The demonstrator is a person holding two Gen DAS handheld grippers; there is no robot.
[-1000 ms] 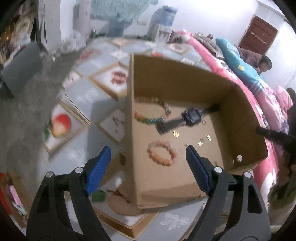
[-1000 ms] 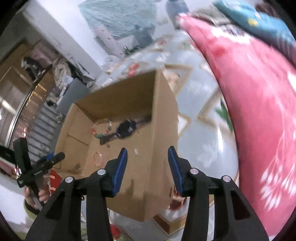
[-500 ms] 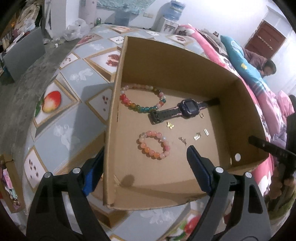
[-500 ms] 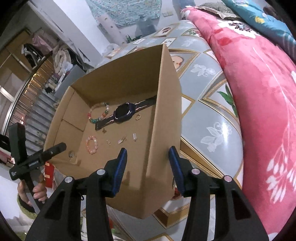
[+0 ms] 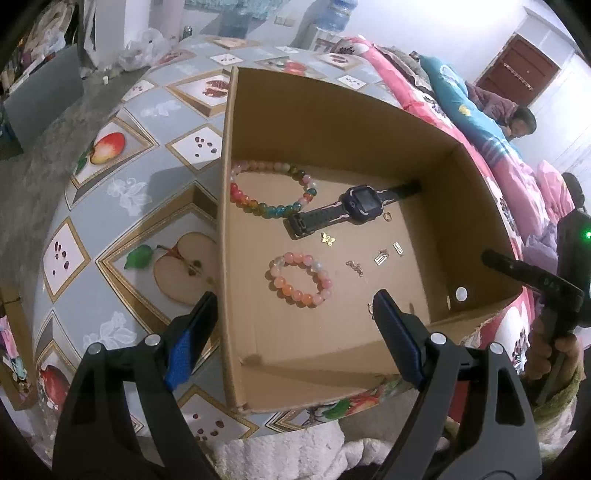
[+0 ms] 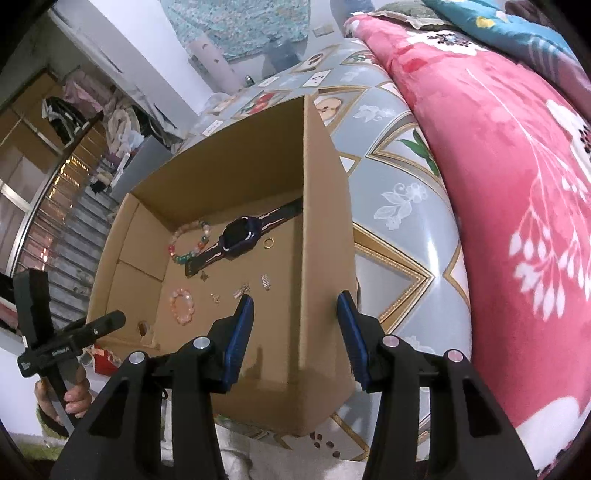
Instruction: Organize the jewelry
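An open cardboard box (image 5: 332,110) sits on the patterned table. Inside lie a multicoloured bead bracelet (image 5: 271,192), a pink bead bracelet (image 5: 300,279), a dark blue watch (image 5: 360,205), a gold ring (image 5: 387,216) and several small gold charms (image 5: 382,256). My left gripper (image 5: 291,332) is open and empty, straddling the box's left wall at its near corner. My right gripper (image 6: 295,328) is open and empty, straddling the box's right wall (image 6: 321,229). The watch (image 6: 240,238) and pink bracelet (image 6: 181,306) also show in the right wrist view.
The table wears a grey fruit-print cloth (image 5: 122,206). A pink floral blanket (image 6: 517,184) lies on the bed at the right. A person (image 5: 519,123) lies on the bed beyond. A water dispenser (image 5: 338,14) and clutter stand at the back.
Both grippers have come closer to the box and now look down into it. Each stays open, one finger inside a side wall and one outside. The jewelry has not moved.
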